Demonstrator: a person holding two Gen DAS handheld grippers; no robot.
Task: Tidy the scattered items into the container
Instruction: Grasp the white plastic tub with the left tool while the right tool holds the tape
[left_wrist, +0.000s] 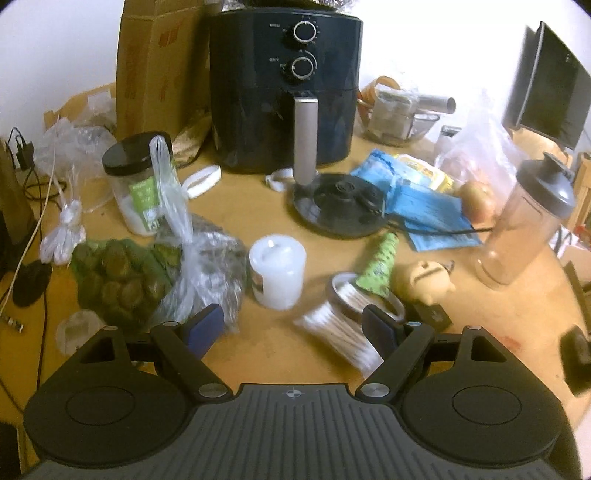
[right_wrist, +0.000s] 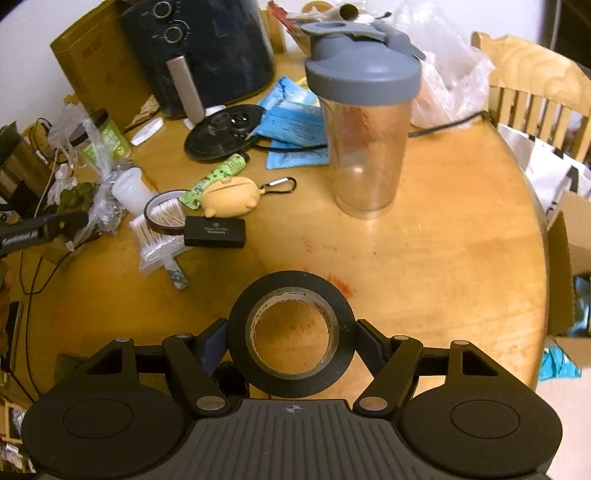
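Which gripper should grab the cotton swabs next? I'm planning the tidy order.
Left. The left gripper is open and empty, with the cotton swabs lying right by its fingers. The right gripper is shut on the tape roll, and is farther from the swabs.

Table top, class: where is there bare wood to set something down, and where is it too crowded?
Bare wood lies on the table between the shaker bottle, the black tape roll in the right tool, and the round edge. A smaller patch sits just ahead of the left tool. Crowded: around the cotton swabs, black box and air fryer.
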